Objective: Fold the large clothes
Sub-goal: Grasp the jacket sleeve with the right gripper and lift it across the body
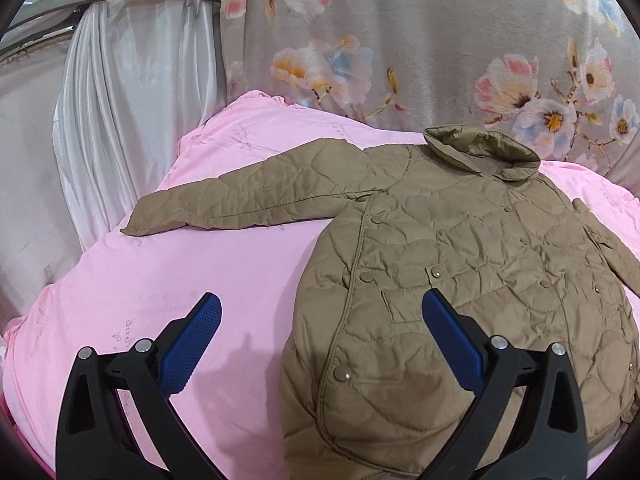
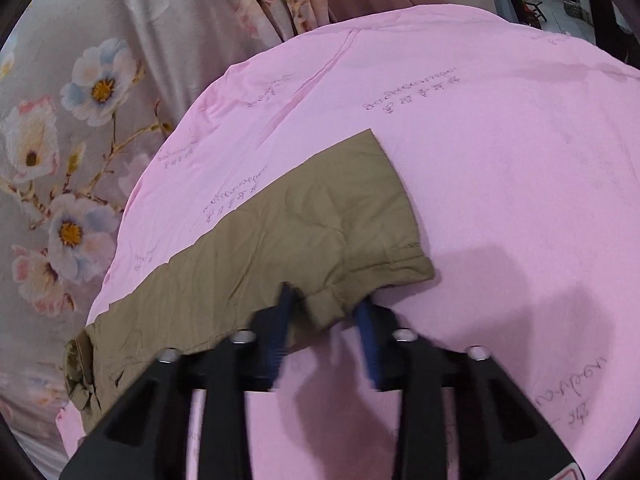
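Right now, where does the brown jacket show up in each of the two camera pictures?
Left wrist view: the brown jacket fills the centre and right, one sleeve stretched out to the left.
Right wrist view: only a sleeve of the jacket shows, running from lower left to centre.
Shared landmark: the pink sheet under it.

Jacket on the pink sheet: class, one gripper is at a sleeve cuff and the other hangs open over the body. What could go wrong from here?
1. The right gripper has only the cuff's edge on the sleeve between its fingers; the blurred fingers hide how firm the hold is, so it could slip when lifted.
2. The left gripper hangs open, so a pull on that sleeve could drag the jacket and wrinkle the pink sheet.
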